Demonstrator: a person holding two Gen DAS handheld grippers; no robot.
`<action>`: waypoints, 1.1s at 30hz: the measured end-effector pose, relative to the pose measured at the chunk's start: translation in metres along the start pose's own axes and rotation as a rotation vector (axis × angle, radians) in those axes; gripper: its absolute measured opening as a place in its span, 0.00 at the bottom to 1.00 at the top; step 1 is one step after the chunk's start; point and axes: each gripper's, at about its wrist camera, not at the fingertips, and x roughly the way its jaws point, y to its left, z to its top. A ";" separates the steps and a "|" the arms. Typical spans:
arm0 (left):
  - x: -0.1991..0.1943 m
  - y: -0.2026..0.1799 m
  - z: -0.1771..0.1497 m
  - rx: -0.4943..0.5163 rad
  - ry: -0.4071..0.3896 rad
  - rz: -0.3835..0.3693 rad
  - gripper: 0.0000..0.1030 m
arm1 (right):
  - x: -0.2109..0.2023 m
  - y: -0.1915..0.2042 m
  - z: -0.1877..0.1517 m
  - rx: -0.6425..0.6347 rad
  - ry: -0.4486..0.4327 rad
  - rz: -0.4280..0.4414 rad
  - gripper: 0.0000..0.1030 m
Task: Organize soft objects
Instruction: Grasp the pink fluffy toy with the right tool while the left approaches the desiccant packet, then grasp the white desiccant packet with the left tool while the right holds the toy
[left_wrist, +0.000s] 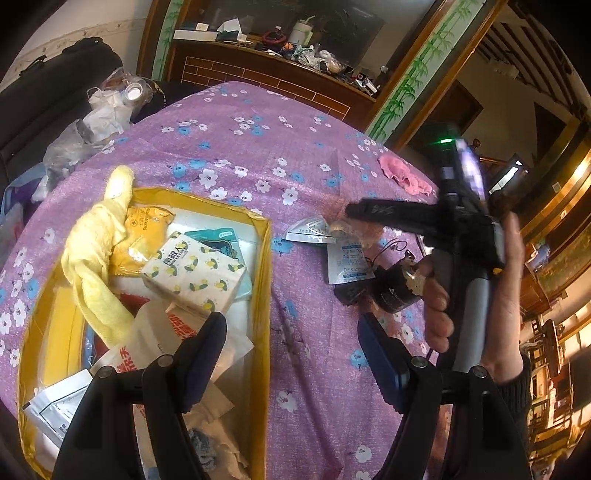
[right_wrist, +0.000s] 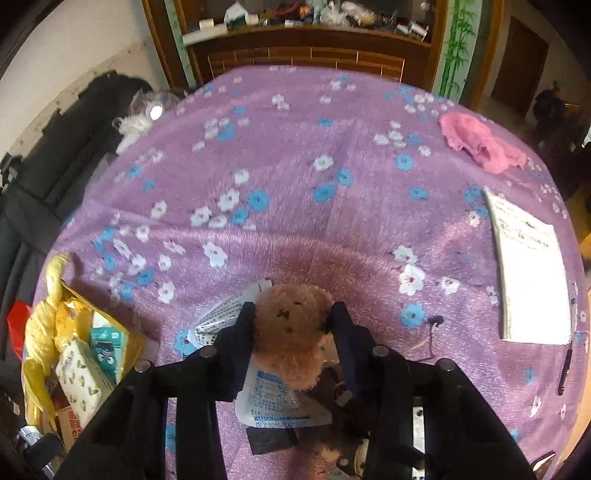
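You had a big purple blanket (right_wrist: 295, 177) with little flowers spread out under everything. On its left side sat a yellow box (left_wrist: 264, 280) full of soft packs, with a yellow cloth (left_wrist: 96, 254) hanging over its edge and a lemon tissue pack (left_wrist: 195, 273) on top. A white booklet (right_wrist: 532, 280) lay flat on the right side of the blanket. A pink cloth (right_wrist: 480, 142) lay bunched up far off, near the back right. Your right claw (right_wrist: 293, 319) was squeezed shut on a brown teddy (right_wrist: 291, 332), with one finger on each side of its head. White packets (right_wrist: 273, 402) lay under the teddy. Your left claw (left_wrist: 291, 354) was wide apart and held nothing, over the right edge of the box.
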 end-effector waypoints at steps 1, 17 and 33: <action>0.000 -0.002 0.001 0.005 0.005 -0.001 0.75 | -0.010 -0.003 -0.002 0.008 -0.034 0.024 0.39; 0.096 -0.084 0.048 0.189 0.156 0.098 0.74 | -0.091 -0.112 -0.070 0.306 -0.335 0.346 0.39; 0.180 -0.081 0.069 0.099 0.248 0.165 0.54 | -0.077 -0.130 -0.077 0.382 -0.302 0.387 0.39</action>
